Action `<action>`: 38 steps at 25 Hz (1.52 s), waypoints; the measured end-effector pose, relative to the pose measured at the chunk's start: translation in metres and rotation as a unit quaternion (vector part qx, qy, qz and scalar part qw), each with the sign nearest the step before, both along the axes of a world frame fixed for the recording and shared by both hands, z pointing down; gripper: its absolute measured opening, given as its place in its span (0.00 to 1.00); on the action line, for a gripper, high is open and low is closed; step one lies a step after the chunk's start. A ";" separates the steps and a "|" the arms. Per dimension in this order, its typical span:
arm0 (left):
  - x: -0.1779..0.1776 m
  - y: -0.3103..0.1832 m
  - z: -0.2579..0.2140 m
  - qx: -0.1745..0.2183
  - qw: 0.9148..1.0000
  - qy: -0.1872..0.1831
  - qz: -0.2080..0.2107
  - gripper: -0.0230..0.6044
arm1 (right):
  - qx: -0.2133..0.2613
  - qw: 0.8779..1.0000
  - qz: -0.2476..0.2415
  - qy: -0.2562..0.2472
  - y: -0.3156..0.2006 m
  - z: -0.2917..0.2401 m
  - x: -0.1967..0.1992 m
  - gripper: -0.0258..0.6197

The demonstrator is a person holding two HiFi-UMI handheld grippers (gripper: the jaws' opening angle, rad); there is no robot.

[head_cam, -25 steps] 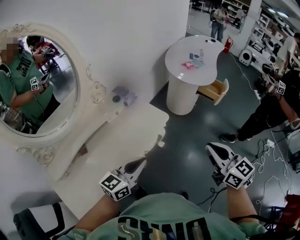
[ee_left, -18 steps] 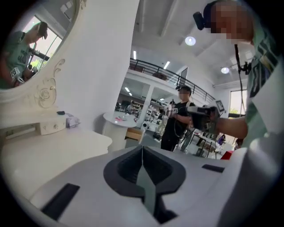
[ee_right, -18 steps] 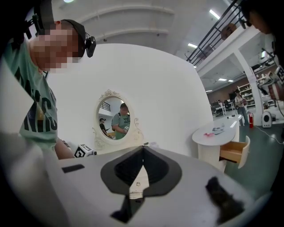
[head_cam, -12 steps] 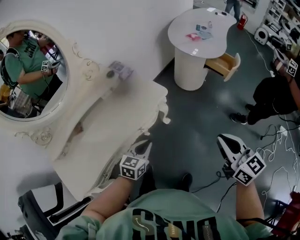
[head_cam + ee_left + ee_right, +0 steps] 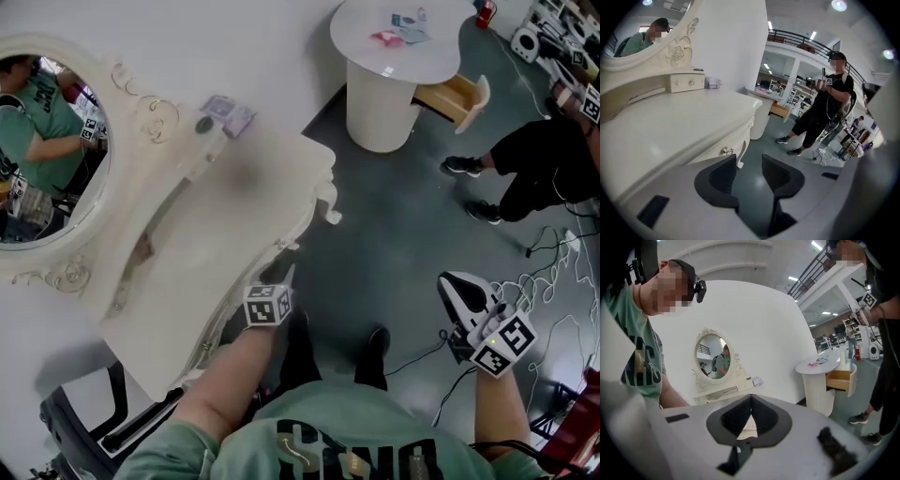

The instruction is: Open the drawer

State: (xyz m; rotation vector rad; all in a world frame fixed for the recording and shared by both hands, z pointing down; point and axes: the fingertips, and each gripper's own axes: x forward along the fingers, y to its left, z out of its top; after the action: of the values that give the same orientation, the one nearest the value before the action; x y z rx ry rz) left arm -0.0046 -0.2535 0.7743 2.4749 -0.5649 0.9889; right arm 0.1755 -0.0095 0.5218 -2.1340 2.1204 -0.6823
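Aiming left gripper (image 5: 749, 164), just spread and empty, at drawer knob (image 5: 726, 151); right gripper (image 5: 750, 401) closed; risking a miss, knob left of gap.

A plain white wall (image 5: 281, 56) rises at the far left, with a cream dressing table (image 5: 216, 234) and its carved oval mirror (image 5: 47, 159) against it. The floor (image 5: 403, 244) is dark grey and glossy. At the far right stands a round white pedestal table (image 5: 380, 112), a wooden drawer (image 5: 455, 94) open in its side. Cables (image 5: 553, 272) trail over the floor at right. Round ceiling lights (image 5: 838, 4) glow overhead.
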 end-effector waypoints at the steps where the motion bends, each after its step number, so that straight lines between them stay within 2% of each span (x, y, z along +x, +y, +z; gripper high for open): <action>1: 0.001 -0.003 0.008 0.001 1.000 -0.007 -0.005 0.30 | -0.004 1.000 -0.001 -0.004 -0.001 0.005 -0.001 0.06; 7: 0.002 -0.023 0.054 0.033 0.997 -0.064 -0.026 0.32 | -0.026 0.999 -0.007 -0.020 -0.001 0.031 -0.008 0.06; 9: 0.001 -0.031 0.062 0.040 0.996 -0.073 -0.038 0.32 | -0.032 0.999 -0.010 -0.023 0.000 0.037 -0.010 0.06; 14: 0.008 -0.041 0.071 0.057 0.994 -0.078 -0.043 0.32 | -0.044 0.998 -0.010 -0.035 0.005 0.050 -0.011 0.06; 19: 0.020 -0.048 0.075 0.054 0.994 -0.076 -0.052 0.32 | -0.048 0.998 -0.009 -0.045 0.006 0.059 -0.010 0.06; 23: 0.022 -0.053 0.076 0.040 0.993 -0.076 -0.084 0.32 | -0.048 0.998 -0.009 -0.047 0.006 0.060 -0.007 0.06; 26: 0.017 -0.058 0.077 0.030 0.990 -0.084 -0.108 0.20 | -0.048 0.998 -0.007 -0.049 0.007 0.061 -0.004 0.06; 27: 0.016 -0.058 0.078 0.027 0.990 -0.087 -0.111 0.20 | -0.048 0.998 -0.006 -0.049 0.008 0.061 -0.003 0.06; 38: 0.015 -0.057 0.078 0.028 0.990 -0.108 -0.092 0.16 | -0.046 0.997 0.000 -0.055 0.013 0.064 -0.001 0.06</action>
State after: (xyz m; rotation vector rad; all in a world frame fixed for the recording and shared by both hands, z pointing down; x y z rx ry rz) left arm 0.0103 -0.3104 0.8518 2.3274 -0.8842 1.1866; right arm 0.1749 0.0033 0.5858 -2.0877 2.0718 -0.8904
